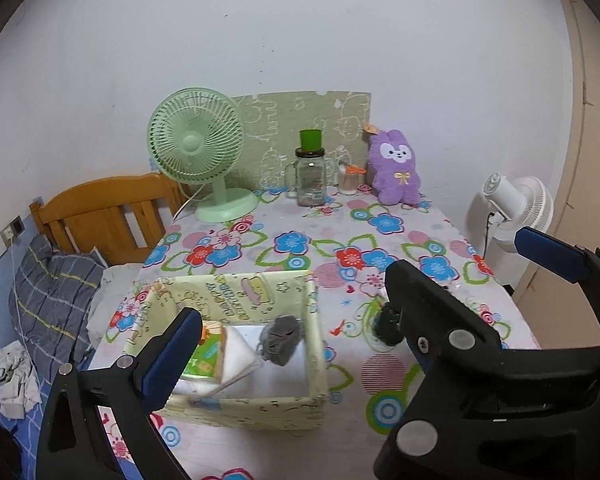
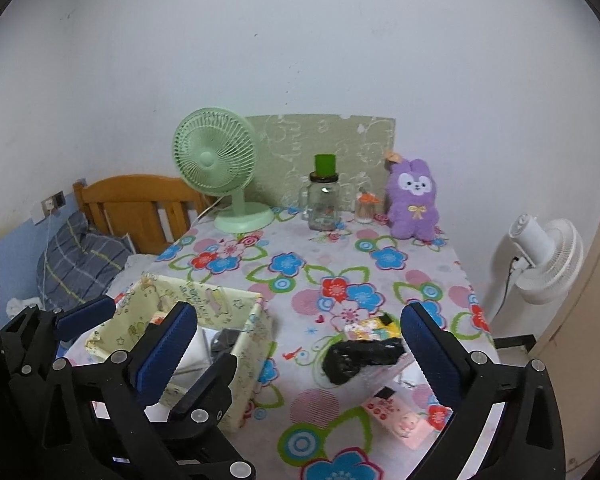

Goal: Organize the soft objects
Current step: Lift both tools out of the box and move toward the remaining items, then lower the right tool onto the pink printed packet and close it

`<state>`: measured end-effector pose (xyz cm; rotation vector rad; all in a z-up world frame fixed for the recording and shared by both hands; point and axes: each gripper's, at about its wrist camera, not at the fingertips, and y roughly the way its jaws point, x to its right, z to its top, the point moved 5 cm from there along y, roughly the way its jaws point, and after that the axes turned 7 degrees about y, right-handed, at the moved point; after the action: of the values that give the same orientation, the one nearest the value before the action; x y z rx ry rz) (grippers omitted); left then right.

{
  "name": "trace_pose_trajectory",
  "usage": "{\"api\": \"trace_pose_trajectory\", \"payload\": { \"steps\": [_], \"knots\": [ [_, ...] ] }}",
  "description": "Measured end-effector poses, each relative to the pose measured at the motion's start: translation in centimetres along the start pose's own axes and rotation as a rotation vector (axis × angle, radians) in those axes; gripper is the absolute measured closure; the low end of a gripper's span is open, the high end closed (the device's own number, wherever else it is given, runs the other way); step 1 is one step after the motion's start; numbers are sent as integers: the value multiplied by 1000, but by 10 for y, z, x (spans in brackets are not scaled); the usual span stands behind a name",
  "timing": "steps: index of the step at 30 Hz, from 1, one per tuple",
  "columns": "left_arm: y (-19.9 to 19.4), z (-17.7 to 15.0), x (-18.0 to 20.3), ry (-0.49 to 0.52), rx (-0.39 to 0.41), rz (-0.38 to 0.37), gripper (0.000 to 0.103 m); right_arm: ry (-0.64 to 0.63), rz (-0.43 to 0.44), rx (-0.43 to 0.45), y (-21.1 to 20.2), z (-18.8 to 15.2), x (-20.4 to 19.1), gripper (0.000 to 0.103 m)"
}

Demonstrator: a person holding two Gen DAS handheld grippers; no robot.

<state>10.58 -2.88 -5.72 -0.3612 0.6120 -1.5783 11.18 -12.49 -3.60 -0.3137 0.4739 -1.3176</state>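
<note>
The fabric box [image 1: 236, 400] already held a few soft things: a grey item [image 1: 280, 338], some folded white cloth [image 1: 236, 354] and a green-printed packet [image 1: 204, 356] lay inside it. So I judged the sorting partly done. A crumpled black item [image 2: 358, 358] was still out on the flowered tablecloth [image 2: 300, 272], just to the right of the box, with a small colourful packet [image 2: 370, 330] touching its far side and a pink flat pack [image 2: 396, 414] nearer to me. The purple plush rabbit [image 2: 412, 204] sat upright at the far edge by the wall, well apart from the box; whether it belonged in there I could not tell.

My right gripper [image 2: 300, 356] stood wide open and empty, the black item on the cloth between its blue pads [image 2: 432, 356] but untouched. My left gripper [image 1: 374, 306] hung over the box, jaws also wide, holding nothing.
</note>
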Motion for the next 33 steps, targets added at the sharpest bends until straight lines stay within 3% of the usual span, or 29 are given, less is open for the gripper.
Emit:
{"api": "trace_pose_trajectory", "payload": {
  "steps": [16, 33],
  "knots": [
    [-2, -3, 49, 22, 13, -47, 0, 24, -60, 15, -17, -12, 46, 0],
    [26, -26, 90, -4, -14, -103, 1, 70, -105, -45, -3, -47, 91, 0]
  ]
}}
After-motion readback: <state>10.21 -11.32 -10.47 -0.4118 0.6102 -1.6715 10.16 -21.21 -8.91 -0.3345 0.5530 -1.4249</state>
